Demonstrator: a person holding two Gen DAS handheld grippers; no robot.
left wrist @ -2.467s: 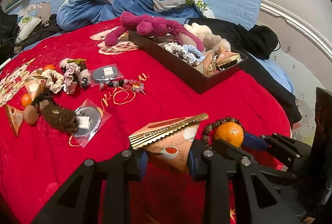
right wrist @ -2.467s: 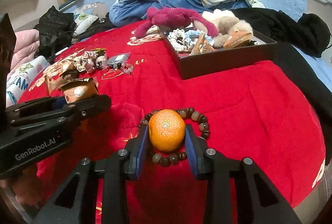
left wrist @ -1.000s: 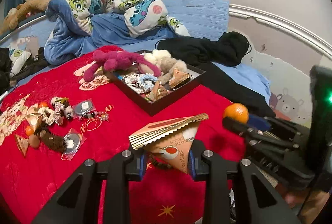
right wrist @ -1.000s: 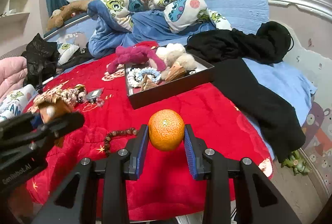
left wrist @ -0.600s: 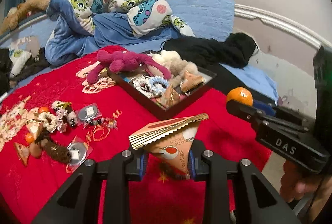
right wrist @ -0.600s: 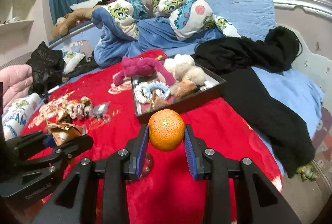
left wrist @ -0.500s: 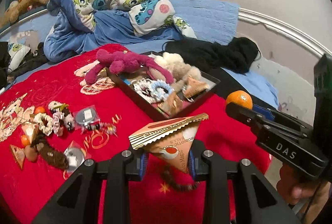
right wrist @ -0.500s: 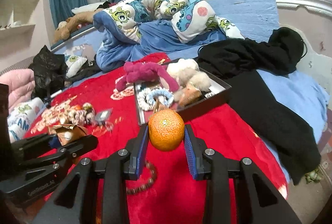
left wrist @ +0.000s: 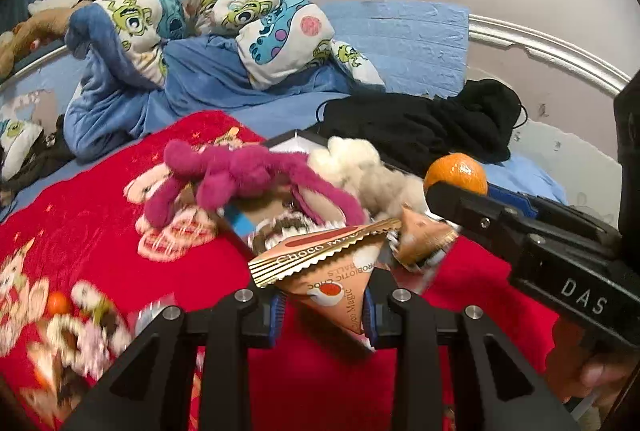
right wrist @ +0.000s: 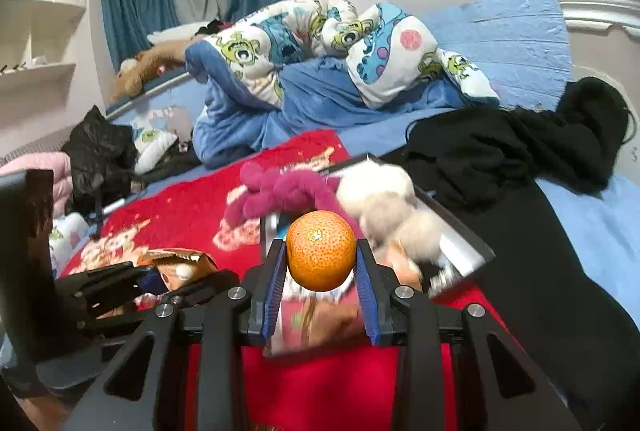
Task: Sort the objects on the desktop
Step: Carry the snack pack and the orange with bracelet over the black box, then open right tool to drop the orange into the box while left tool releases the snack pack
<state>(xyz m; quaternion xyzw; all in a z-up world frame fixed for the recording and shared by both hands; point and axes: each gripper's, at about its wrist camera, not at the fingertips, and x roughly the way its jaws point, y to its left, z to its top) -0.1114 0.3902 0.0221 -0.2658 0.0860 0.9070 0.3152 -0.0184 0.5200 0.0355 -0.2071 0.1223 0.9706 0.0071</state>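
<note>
My left gripper (left wrist: 323,305) is shut on a triangular Choco Magic snack packet (left wrist: 328,267), held above the red blanket near the dark tray's (right wrist: 460,227) front corner. My right gripper (right wrist: 321,285) is shut on an orange tangerine (right wrist: 321,250), held just in front of the tray; the tangerine also shows in the left wrist view (left wrist: 456,173). The tray holds a magenta plush (left wrist: 248,175), a cream plush (left wrist: 360,167), scrunchies and another snack packet (left wrist: 424,235). The left gripper shows in the right wrist view (right wrist: 168,277) at lower left.
Loose items, blurred, lie on the red blanket at lower left, with a small orange (left wrist: 57,302) among them. Black clothing (right wrist: 520,143) lies right of the tray. A monster-print blue duvet (right wrist: 320,43) is heaped behind. The bed edge drops off at right.
Both grippers have moved forward toward the tray, still holding the packet and the tangerine. The tray now sits much closer and the view is motion-blurred.
</note>
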